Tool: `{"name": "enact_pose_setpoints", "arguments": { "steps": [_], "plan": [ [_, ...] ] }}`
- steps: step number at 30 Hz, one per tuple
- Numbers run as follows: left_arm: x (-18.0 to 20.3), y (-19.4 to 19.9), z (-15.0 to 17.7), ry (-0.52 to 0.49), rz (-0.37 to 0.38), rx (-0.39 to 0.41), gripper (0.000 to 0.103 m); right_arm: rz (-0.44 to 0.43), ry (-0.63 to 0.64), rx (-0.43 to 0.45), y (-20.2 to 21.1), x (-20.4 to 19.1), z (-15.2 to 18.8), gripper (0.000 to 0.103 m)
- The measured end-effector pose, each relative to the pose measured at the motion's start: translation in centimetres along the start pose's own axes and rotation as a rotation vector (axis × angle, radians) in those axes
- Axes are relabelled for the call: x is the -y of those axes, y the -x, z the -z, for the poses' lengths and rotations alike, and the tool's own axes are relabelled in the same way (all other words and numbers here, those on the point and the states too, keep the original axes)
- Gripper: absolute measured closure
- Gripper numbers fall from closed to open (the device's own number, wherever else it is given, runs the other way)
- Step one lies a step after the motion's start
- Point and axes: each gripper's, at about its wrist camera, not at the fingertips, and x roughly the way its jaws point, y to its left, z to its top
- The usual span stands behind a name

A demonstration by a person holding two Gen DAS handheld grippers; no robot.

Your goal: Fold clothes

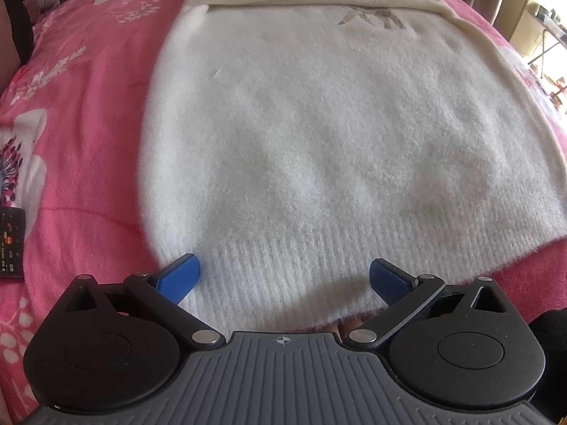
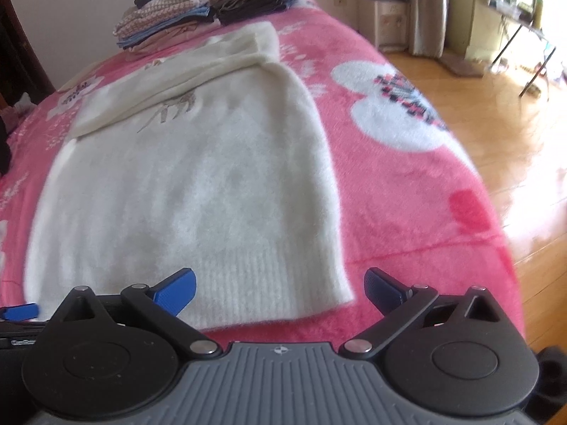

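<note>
A fluffy white sweater [image 1: 319, 134] lies flat on the pink floral blanket [image 1: 88, 113], its sleeves folded across the far end and its ribbed hem nearest me. My left gripper [image 1: 284, 276] stands open just above the hem's left part, blue pads wide apart with nothing between them. In the right wrist view the same sweater [image 2: 191, 191] fills the middle. My right gripper [image 2: 280, 287] stands open over the hem's right corner; no cloth is pinched. A blue fingertip [image 2: 21, 311] of the left gripper shows at the far left edge.
Two stacks of folded clothes [image 2: 205, 10] sit at the far end of the bed. A dark phone [image 1: 10, 241] lies on the blanket at the left. The bed's right edge drops to a wooden floor [image 2: 514, 124].
</note>
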Motion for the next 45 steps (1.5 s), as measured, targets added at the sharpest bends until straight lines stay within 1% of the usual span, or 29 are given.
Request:
{"name": "enact_pose_setpoints", "arguments": {
  "steps": [5, 8, 15, 17, 23, 29, 32, 37, 45],
  "plan": [
    [-0.1, 0.0, 0.1, 0.004, 0.004, 0.002, 0.0, 0.062, 0.03, 0.062, 0.2, -0.2, 0.1, 0.0],
    [-0.2, 0.0, 0.2, 0.004, 0.005, 0.003, 0.0, 0.091, 0.06, 0.081, 0.2, -0.2, 0.1, 0.0],
    [-0.1, -0.1, 0.5, -0.011, -0.004, -0.004, 0.0, 0.078, 0.053, 0.054, -0.2, 0.6, -0.1, 0.0],
    [0.1, -0.1, 0.6, -0.017, -0.007, -0.006, 0.0, 0.057, 0.058, 0.061, -0.1, 0.7, -0.1, 0.0],
    [0.2, 0.0, 0.7, -0.013, -0.007, -0.007, 0.0, 0.036, 0.075, 0.104, 0.6, 0.6, -0.2, 0.0],
    [0.5, -0.1, 0.6, -0.016, -0.012, -0.011, 0.0, -0.005, 0.041, 0.068, 0.5, 0.9, -0.5, 0.0],
    [0.6, -0.2, 0.5, -0.019, -0.014, -0.012, 0.0, -0.015, 0.039, 0.061, 0.5, 0.9, -0.5, 0.0],
    [0.6, -0.3, 0.6, -0.013, -0.01, -0.009, 0.0, -0.024, 0.082, 0.061, 0.5, 0.5, -0.1, 0.0],
    [0.7, -0.2, 0.7, -0.025, -0.02, -0.005, 0.0, -0.041, 0.054, 0.04, 0.3, 0.7, 0.0, 0.0]
  ]
}}
